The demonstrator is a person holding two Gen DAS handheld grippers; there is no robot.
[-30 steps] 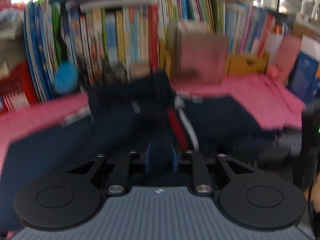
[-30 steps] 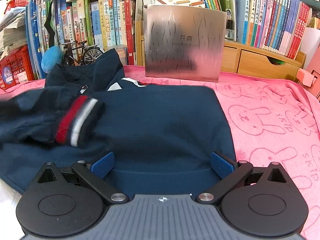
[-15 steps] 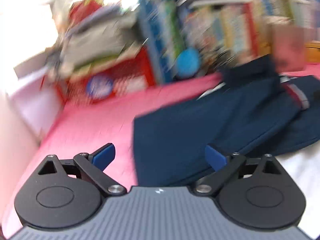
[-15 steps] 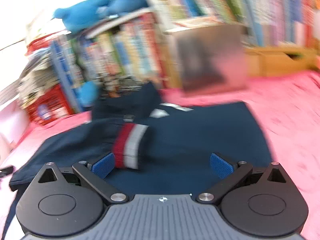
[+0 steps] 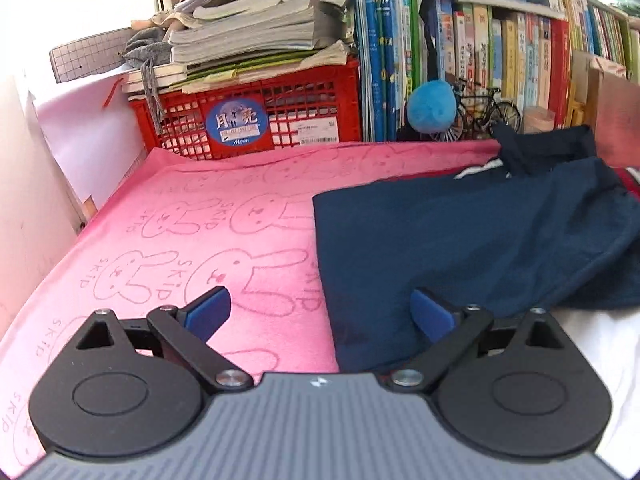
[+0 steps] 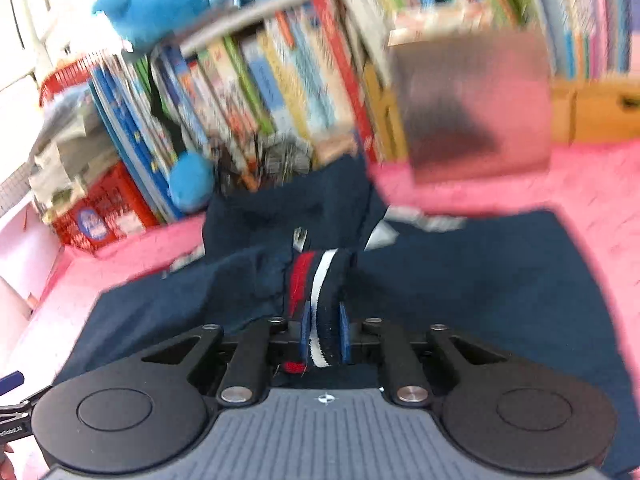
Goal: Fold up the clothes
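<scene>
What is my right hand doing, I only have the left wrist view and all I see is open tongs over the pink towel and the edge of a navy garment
Observer: The right tongs are shut on the red-and-white striped cuff of the dark navy jacket.
Operator: Is the cuff on the towel?
Observer: I cannot tell; the right view is blurred. The sleeve crosses the jacket's body.
Operator: What lies right of the jacket?
Observer: Bare pink rabbit-print towel, with a silver square box standing behind the jacket.
Operator: Do you see my left tongs?
Observer: Yes, one blue pad shows at the right view's lower left edge, apart from the jacket.
</scene>
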